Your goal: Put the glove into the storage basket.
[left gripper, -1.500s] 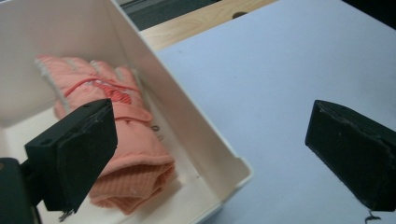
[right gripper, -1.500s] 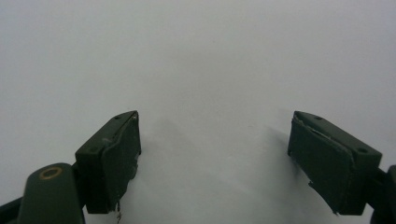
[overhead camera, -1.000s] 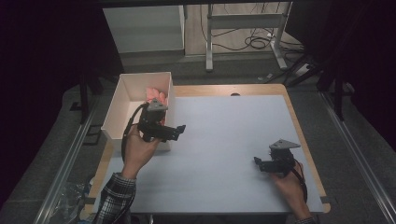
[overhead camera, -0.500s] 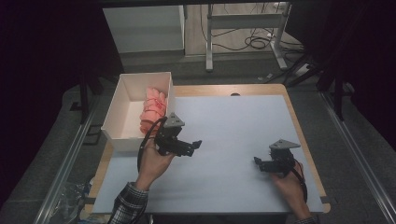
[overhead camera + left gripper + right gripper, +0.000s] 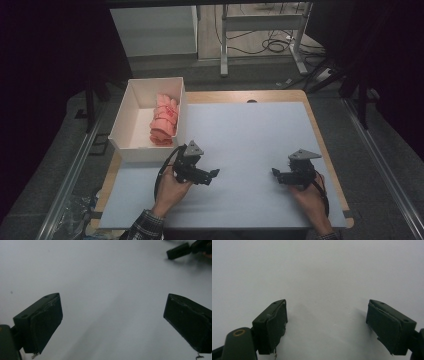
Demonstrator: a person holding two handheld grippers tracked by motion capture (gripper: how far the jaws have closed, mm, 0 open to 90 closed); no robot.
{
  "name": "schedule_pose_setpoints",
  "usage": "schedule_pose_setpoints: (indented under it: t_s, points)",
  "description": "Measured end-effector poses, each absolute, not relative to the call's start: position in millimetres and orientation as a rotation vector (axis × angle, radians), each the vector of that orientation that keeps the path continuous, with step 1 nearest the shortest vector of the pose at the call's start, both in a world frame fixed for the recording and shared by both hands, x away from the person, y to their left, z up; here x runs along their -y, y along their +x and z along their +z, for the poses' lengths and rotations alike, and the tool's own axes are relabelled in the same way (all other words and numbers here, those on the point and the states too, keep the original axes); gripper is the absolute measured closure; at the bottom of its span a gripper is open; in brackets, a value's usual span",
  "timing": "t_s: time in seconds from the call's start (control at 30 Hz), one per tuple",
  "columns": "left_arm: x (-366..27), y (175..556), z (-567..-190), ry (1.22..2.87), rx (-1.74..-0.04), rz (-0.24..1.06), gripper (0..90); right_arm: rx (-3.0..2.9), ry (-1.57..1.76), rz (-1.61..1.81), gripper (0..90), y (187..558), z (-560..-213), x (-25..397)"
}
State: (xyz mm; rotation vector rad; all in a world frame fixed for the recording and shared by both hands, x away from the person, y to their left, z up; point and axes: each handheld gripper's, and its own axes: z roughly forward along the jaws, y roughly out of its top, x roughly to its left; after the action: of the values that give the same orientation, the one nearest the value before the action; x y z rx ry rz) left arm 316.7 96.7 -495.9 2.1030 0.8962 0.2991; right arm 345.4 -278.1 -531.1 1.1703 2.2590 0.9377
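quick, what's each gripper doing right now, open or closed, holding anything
Left hand-held gripper: open, holding nothing, over the table.
Right hand-held gripper: open, holding nothing.

A pale grey mat (image 5: pixel 260 135) covers most of the wooden tabletop (image 5: pixel 240 96), whose edge shows along the far side and the right. Beyond the tabletop stand a white cabinet (image 5: pixel 155 32) and a metal frame (image 5: pixel 260 37), with black cables (image 5: pixel 277 46) coiled on the floor (image 5: pixel 65 165).
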Motion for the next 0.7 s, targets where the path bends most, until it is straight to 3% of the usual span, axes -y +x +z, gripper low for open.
schedule_pose_setpoints:
  t_s: [0.43, 0.7]
  points:
    - [-97.8, 309.2, -545.1, 2.195, -0.952, 0.294, 2.4, -2.259, 1.170, 0.937, 17.5, 345.5, -531.2, 278.1]
    - [-95.1, 308.1, -547.7, 2.220, -0.934, 0.321, 0.1, -2.260, 1.172, 0.939, 17.4, 345.3, -531.2, 278.4]
